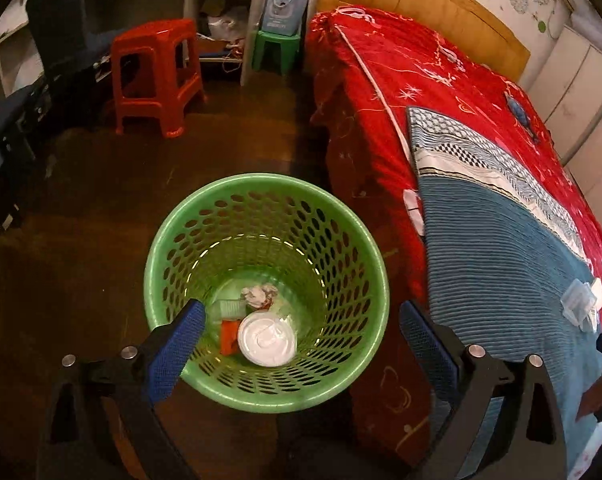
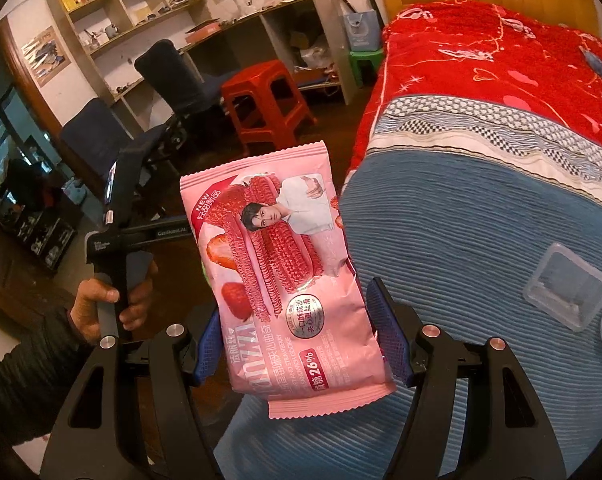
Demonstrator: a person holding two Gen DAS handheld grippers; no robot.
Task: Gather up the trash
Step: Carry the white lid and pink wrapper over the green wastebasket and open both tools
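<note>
My right gripper [image 2: 301,344] has its jaws clamped on a pink snack bag [image 2: 285,276], held upright just off the edge of the bed [image 2: 481,240]. My left gripper [image 1: 301,332] hangs over the green bin [image 1: 357,240] on the floor, jaws wide apart and holding nothing. In the bin lie a white lid [image 1: 267,338] and crumpled paper [image 1: 259,294].

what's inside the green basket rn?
In the green basket: a white round lid, crumpled paper, an orange scrap and a clear plastic piece. Anything under them is hidden.
</note>
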